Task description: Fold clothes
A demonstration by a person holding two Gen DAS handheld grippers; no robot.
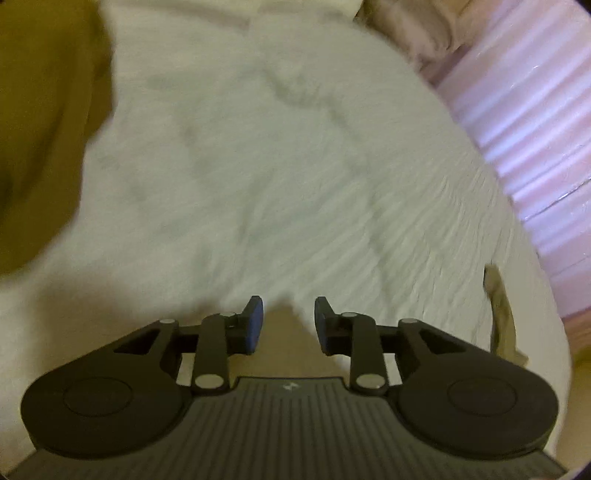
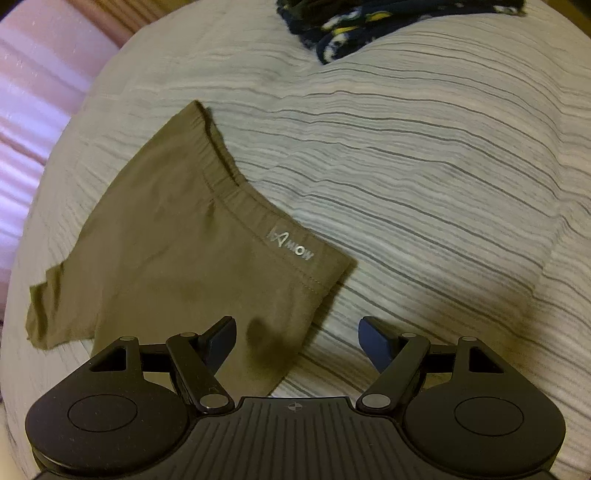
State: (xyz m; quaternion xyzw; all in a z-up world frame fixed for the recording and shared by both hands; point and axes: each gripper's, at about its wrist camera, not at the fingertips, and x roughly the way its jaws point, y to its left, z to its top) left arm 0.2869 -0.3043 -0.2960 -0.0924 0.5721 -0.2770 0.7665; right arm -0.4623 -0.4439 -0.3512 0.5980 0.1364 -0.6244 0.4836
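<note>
An olive-brown pair of shorts (image 2: 177,251) with a white logo on the waistband lies flat on the striped white bedcover (image 2: 424,155). My right gripper (image 2: 297,345) is open and empty, hovering just above the shorts' near edge. My left gripper (image 1: 289,325) is open and empty over the white bedcover (image 1: 277,166); this view is blurred. A small piece of the olive cloth (image 1: 500,306) shows at the right edge of the bed in the left wrist view.
A dark blue patterned garment (image 2: 347,29) lies at the far end of the bed. A pink ribbed surface (image 2: 33,96) runs beside the bed, also in the left wrist view (image 1: 535,122). A mustard-brown area (image 1: 48,110) lies to the left.
</note>
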